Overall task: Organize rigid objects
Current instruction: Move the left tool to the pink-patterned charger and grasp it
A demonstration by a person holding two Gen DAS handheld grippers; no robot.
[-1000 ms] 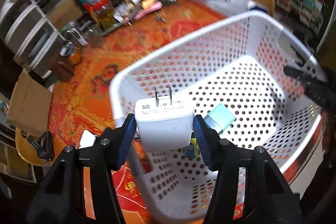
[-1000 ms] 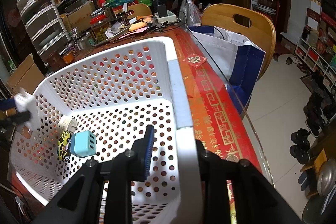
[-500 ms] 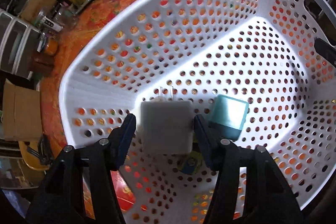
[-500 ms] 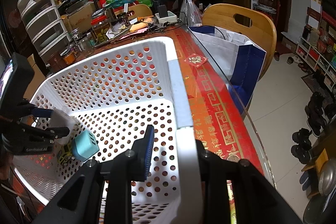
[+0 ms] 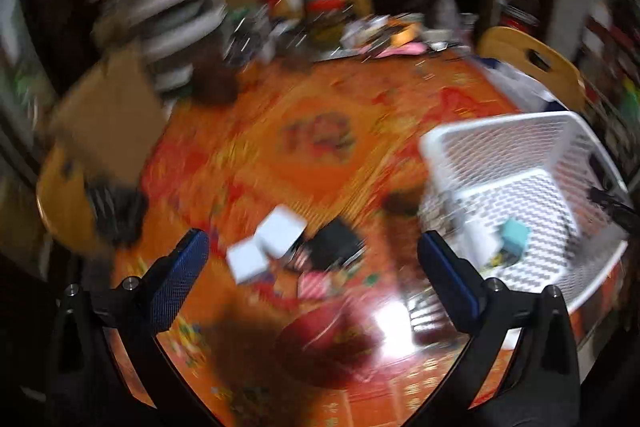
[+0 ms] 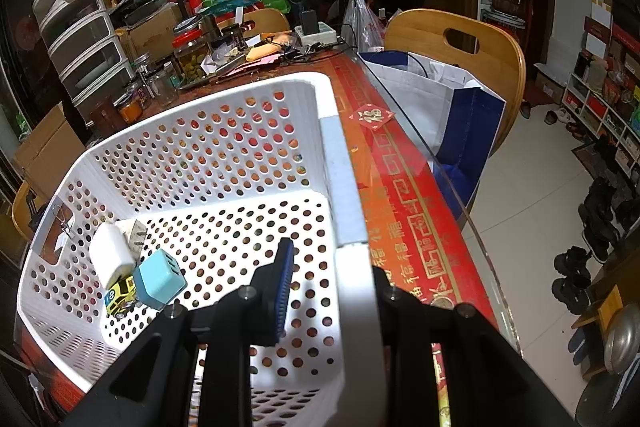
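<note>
Empty left gripper point(image 5: 312, 263), jaws apart; right gripper point(image 6: 328, 291) clamps the basket point(image 6: 344, 187) wall.
Blurred view: I risk mis-grabbing the white boxes point(image 5: 266, 247) beside the basket.

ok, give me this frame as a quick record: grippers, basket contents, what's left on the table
left gripper: open, empty, over the table
right gripper: shut on basket wall
basket: white, perforated, on the table
in basket: white charger, blue charger, yellow toy car, clustered in one corner
on table: two white blocks and a black item, blurred
left view: heavy motion blur
</note>
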